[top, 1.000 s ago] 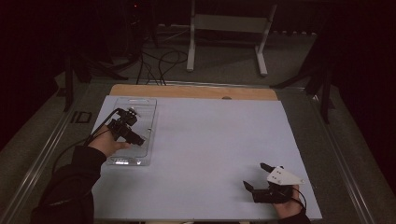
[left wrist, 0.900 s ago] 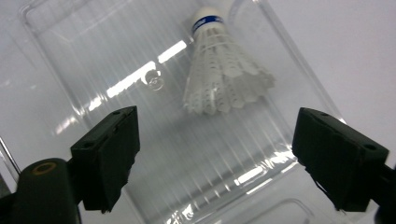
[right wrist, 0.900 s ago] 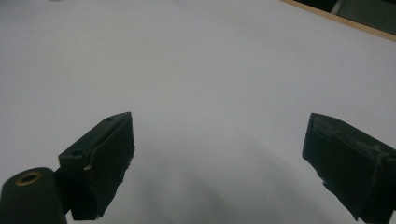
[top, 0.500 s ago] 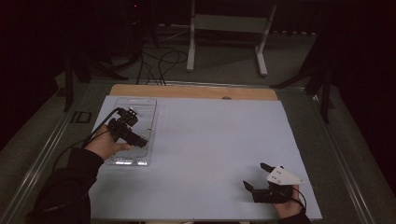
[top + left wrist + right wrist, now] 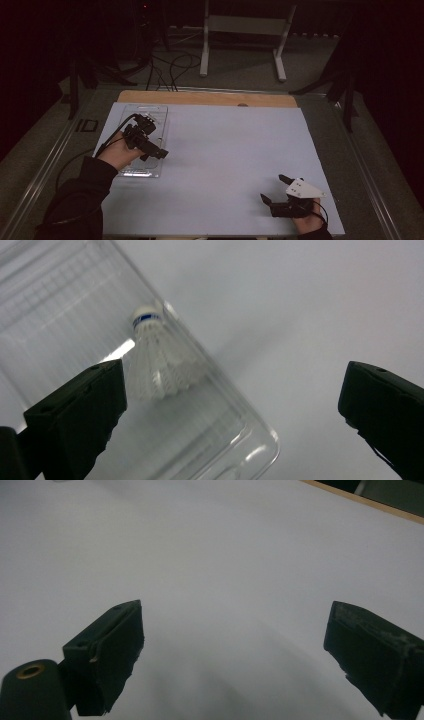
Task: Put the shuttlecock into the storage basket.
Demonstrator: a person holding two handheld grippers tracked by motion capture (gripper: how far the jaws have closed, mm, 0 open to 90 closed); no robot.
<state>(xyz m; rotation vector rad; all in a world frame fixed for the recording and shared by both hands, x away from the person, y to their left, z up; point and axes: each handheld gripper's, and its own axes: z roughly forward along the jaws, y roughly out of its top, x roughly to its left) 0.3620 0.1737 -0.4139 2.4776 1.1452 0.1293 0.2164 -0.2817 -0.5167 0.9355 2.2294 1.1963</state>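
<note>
We are at the reach for the shuttlecock (image 5: 159,362), which lies on its side in the clear tray (image 5: 150,117) at the far left of the table (image 5: 235,150), cork end up in the left gripper view and feathers toward our jaws. Our left gripper (image 5: 159,151) hangs over the tray's near right part with its jaws spread wide and nothing between them — one jaw sits just beside the feathers, the other is out over bare table past the tray's wall. Our right gripper (image 5: 274,189) waits well apart at the near right, also spread and empty. We judge the grasp not yet begun. The next move calls for shifting the left gripper so both jaws straddle the shuttlecock inside the tray, lowering clear of the wall, then pinching gently — the feathers look light and easily crushed, so the cork may be the safer hold.
</note>
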